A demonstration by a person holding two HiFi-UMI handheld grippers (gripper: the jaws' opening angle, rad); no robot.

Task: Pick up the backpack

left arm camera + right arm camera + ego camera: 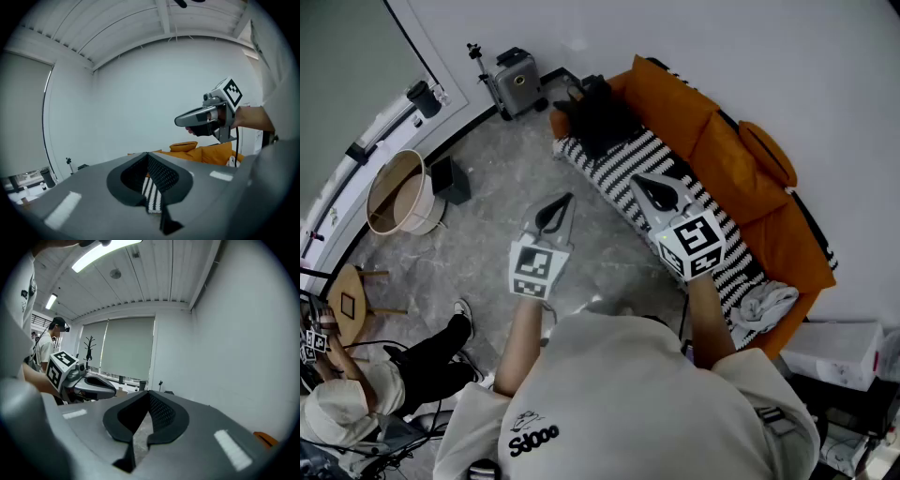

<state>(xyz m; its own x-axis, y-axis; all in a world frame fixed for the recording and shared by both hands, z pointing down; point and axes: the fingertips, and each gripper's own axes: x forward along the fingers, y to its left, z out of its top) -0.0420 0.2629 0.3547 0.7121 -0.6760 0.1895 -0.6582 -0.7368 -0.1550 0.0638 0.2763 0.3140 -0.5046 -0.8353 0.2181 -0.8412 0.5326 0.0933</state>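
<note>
There is one black backpack (pixel 598 120), which sits on the far end of the one orange sofa (pixel 741 159), on its black-and-white striped seat and against the orange end cushion. One crumpled white cloth (pixel 766 305) lies at the sofa's near end. On the floor off the sofa's far end stands one grey suitcase (pixel 517 82). Well apart from the sofa is one round open-topped basket (pixel 394 192); I cannot tell what it holds. One wooden stool (pixel 347 305) stands beyond it.

There are two grippers, held out side by side on extended forearms and tilted slightly downward. The left gripper (pixel 566 200) is over the floor just short of the sofa, its jaws pressed together on nothing. The right gripper (pixel 639 179) is over the striped seat, jaws likewise pressed together and empty, well short of the backpack.
</note>
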